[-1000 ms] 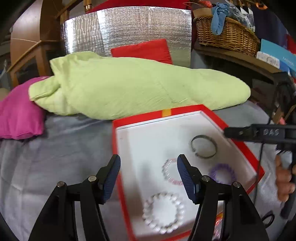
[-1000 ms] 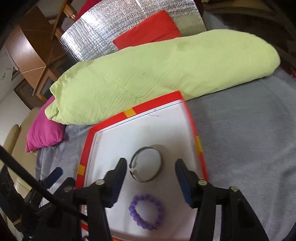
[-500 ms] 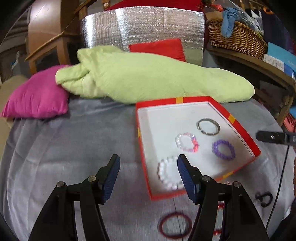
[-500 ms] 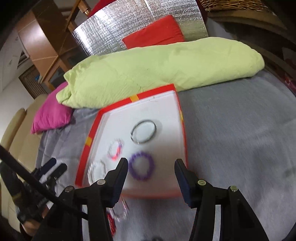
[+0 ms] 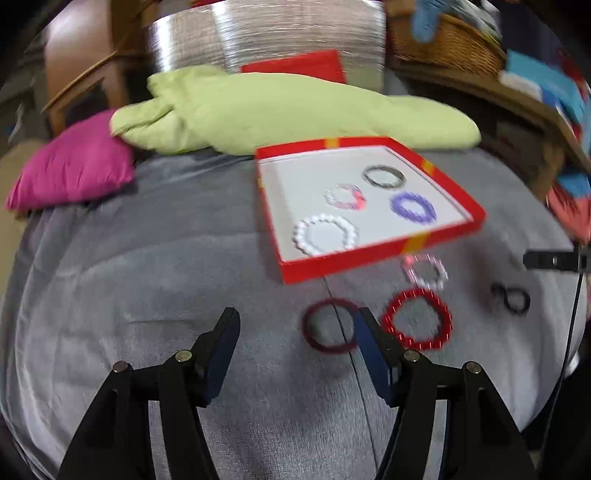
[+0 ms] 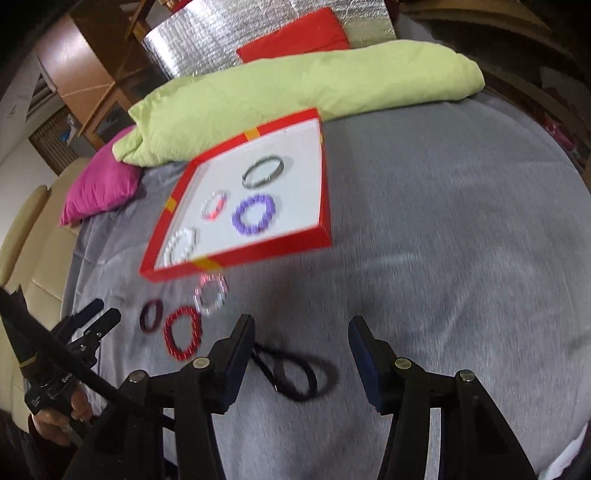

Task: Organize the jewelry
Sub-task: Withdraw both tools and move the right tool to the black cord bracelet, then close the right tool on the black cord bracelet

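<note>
A red box point(image 5: 373, 260) point(image 6: 236, 258) with a white floor lies on the grey blanket. In it are a white bead bracelet point(image 5: 325, 234), a pink-white bracelet point(image 5: 345, 197), a purple bracelet point(image 5: 413, 207) point(image 6: 254, 215) and a dark metal bangle point(image 5: 384, 176) point(image 6: 263, 171). In front of the box lie a dark red bangle point(image 5: 328, 326) point(image 6: 151, 315), a red beaded bracelet point(image 5: 417, 320) point(image 6: 183, 334), a pale pink bracelet point(image 5: 426, 272) point(image 6: 211, 293) and a black hair tie point(image 5: 511, 297) point(image 6: 286, 371). My left gripper point(image 5: 295, 332) is open and empty, near the dark red bangle. My right gripper point(image 6: 301, 341) is open and empty above the hair tie.
A light green duvet point(image 5: 288, 110) point(image 6: 303, 88) lies behind the box, with a magenta pillow point(image 5: 70, 166) point(image 6: 99, 181) to its left. A red cushion point(image 5: 295, 66) leans on a silver foil panel point(image 5: 266, 33). A wicker basket point(image 5: 447, 44) stands on a shelf at the right.
Both grippers have pulled back from over the box toward the near side of the blanket. The loose bracelets and hair tie in front of the box have come into view.
</note>
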Demonstrator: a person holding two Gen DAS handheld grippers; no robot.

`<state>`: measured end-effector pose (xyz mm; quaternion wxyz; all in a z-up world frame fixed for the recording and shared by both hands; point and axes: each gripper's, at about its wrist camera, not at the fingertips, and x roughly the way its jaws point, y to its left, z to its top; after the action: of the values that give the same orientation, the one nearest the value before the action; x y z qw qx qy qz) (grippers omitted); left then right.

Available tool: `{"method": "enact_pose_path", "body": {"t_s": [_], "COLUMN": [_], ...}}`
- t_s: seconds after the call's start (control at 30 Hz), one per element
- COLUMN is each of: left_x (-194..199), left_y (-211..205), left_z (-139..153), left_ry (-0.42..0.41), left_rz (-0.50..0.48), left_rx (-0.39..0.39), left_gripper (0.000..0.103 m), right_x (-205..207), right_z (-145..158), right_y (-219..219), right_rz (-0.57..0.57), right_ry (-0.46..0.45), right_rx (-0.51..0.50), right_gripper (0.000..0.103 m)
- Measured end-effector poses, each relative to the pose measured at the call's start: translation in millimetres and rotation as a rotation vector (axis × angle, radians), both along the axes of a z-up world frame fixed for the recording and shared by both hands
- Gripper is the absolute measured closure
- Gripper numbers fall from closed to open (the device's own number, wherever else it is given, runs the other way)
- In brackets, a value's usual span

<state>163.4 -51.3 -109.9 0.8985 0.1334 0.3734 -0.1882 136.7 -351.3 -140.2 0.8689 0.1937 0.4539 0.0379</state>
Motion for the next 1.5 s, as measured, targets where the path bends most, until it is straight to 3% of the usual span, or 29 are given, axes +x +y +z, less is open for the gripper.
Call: {"method": "enact_pose_path", "body": {"t_s": [0.1, 0.23, 0.5, 0.53, 0.57, 0.63, 0.83, 0.93, 1.03, 1.23, 1.4, 1.43, 1.5], "left_x": [1, 7, 7, 4, 2, -4, -10, -9, -8, -2, 2, 1, -1], "left_y": [-4, -1, -15, -19, -24, -34, -55, -64, -71, -79, -78, -78, -78], "left_z": [-3, 0, -2, -2, -2, -2, -10, -14, -18, -27, -35, -35, -38], "left_ry": [-0.006, 0.015, 0.02, 0.016, 0.011, 0.01, 0.081, 0.11, 0.118, 0.146, 0.195, 0.199, 0.211], "left_rz": [-0.019, -0.021, -0.075, -0.092, -0.116, -0.168, -0.27, -0.283, -0.294, -0.307, -0.313, -0.318, -0.331], "left_rx": [0.025, -0.026, -0.028, -0.025, -0.022, -0.018, -0.043, -0.042, -0.043, -0.031, -0.069, -0.075, -0.076], "left_gripper": [0.038, 0.038, 0.038, 0.038, 0.038, 0.038, 0.038, 0.03, 0.029, 0.029, 0.029, 0.031, 0.046], "right_x": [1, 7, 11, 10, 10, 10, 12, 16, 15, 11, 12, 13, 12], "right_z": [-5, -11, -21, -21, -21, -21, -19, -22, -22, -22, -23, -23, -23], "right_y": [11, 27, 49, 50, 51, 49, 23, 12, 7, 5, 7, 8, 7], "right_rz": [0.057, 0.135, 0.198, 0.197, 0.193, 0.177, 0.079, 0.047, 0.035, 0.028, 0.03, 0.031, 0.03], "right_ry": [0.017, 0.038, 0.061, 0.057, 0.056, 0.058, 0.068, 0.095, 0.103, 0.109, 0.11, 0.11, 0.111], "right_rx": [-0.01, -0.038, -0.189, -0.215, -0.243, -0.291, -0.233, -0.159, -0.122, -0.113, -0.111, -0.111, -0.11], "right_gripper": [0.044, 0.039, 0.04, 0.049, 0.064, 0.079, 0.083, 0.082, 0.082, 0.082, 0.082, 0.082, 0.082]}}
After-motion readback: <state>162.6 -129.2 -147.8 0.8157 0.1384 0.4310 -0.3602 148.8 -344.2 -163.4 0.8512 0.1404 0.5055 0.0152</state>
